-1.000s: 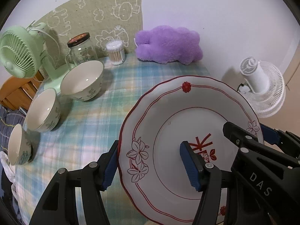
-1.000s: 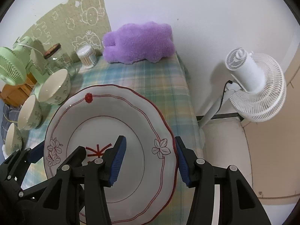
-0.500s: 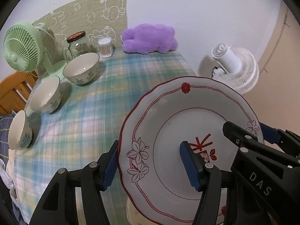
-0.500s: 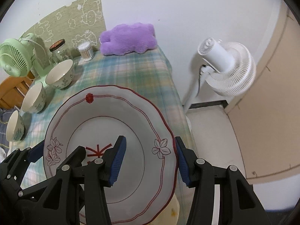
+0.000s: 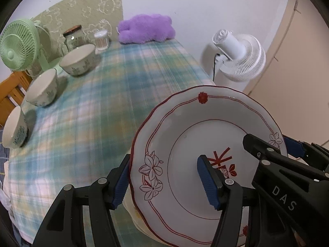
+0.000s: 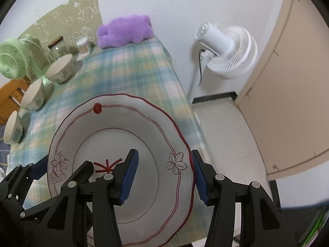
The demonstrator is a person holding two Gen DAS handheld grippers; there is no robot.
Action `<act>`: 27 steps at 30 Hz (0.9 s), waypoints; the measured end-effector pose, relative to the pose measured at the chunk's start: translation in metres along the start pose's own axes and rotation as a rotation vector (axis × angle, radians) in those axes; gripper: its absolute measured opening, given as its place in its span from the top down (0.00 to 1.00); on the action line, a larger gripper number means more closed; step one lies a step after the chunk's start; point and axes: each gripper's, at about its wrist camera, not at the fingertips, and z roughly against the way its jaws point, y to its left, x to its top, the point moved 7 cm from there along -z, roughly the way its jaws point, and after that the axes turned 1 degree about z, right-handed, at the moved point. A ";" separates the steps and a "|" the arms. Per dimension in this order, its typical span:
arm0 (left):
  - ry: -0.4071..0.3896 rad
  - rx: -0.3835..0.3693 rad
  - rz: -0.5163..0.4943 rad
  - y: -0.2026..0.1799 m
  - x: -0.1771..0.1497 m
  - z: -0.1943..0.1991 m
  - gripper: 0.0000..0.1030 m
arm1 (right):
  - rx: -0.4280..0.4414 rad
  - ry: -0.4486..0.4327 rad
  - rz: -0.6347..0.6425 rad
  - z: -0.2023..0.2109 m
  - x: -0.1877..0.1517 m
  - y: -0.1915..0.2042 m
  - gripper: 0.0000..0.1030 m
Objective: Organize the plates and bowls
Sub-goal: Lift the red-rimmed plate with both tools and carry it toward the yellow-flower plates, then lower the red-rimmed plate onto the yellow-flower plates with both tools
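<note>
The plate was held tilted above the table, face toward the cameras, red flower at 12 o'clock, clamped at 9 by the left gripper and at 3 by the right gripper

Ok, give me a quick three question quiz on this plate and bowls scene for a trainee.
1. True or false: both the left gripper and the right gripper grip the plate.
2. How many bowls stand on the plaid cloth? A) two B) three C) four
3. Fill in: the purple plush toy lies at the table's ____ end, by the wall.

Key: 1 true; 2 B, the large bowl, middle bowl and near bowl; 3 far.
</note>
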 end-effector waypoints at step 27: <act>0.117 0.045 0.008 -0.009 -0.023 -0.047 0.37 | 0.012 0.111 0.036 -0.052 -0.022 -0.015 0.47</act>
